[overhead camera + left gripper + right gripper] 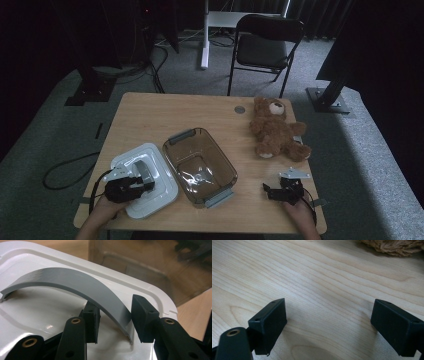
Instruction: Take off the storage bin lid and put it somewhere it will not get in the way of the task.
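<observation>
- Two grippers: left gripper (113, 320) fingers spread astride grey handle (75, 282) of white lid (145, 180), not pinching.
- Lid w/ clear bin (200, 165) at its 3 o'clock.
- Right gripper (329, 325) fingers spread over bare tabletop (324, 277).

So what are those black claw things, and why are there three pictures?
Those are grabbing tools, one held in each of a person's hands. The big picture is taken from above the wooden table. The other two come from little cameras riding on the tools, looking along their black jaws.

On the table lie a white lid with a grey handle, a see-through brown box with nothing in it, and a brown teddy bear.

The left tool has its jaws on either side of the lid's handle, one under the arch and one outside, with gaps showing, so it hasn't squeezed yet. The right tool is wide open over bare wood near the teddy and holds nothing.
</observation>
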A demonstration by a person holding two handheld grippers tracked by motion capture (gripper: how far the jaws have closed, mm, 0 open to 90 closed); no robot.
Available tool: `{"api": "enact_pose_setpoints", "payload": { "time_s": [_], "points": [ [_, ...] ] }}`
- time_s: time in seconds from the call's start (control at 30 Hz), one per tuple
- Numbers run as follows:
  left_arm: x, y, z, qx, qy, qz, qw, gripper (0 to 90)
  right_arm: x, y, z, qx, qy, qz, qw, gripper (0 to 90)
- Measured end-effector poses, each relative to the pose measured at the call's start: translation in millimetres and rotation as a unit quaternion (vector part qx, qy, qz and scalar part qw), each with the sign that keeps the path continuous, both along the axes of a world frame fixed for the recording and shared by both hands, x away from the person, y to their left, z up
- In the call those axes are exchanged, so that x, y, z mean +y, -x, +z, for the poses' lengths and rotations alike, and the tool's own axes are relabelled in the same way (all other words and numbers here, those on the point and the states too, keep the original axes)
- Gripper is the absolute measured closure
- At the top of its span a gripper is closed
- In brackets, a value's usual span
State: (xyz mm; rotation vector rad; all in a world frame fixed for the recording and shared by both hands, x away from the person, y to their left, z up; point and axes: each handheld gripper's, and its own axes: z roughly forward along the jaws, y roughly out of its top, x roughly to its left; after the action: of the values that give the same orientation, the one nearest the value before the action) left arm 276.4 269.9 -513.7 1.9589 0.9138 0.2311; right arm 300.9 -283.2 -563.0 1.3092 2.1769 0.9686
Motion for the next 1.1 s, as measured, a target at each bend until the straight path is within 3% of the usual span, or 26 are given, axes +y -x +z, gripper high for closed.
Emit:
{"api": "enact_pose_setpoints", "payload": {
  "time_s": [0.23, 0.63, 1.1],
  "points": [
    [-13.3, -13.1, -18.1, 0.018, -0.021, -0.034, 0.9990, 60.4, -0.2, 0.0, 0.0, 0.000, 0.000, -0.003, 1.0000, 12.3],
    [-22.3, -19.0, -30.0, 0.025, -0.053, -0.016, 0.9982, 57.4, -0.2, 0.0, 0.0, 0.000, 0.001, -0.003, 1.0000, 12.3],
    [-39.0, -31.7, -30.3, 0.031, -0.050, -0.021, 0.9981, 56.7, -0.2, 0.0, 0.0, 0.000, 0.001, -0.003, 1.0000, 12.3]
  ]
}}
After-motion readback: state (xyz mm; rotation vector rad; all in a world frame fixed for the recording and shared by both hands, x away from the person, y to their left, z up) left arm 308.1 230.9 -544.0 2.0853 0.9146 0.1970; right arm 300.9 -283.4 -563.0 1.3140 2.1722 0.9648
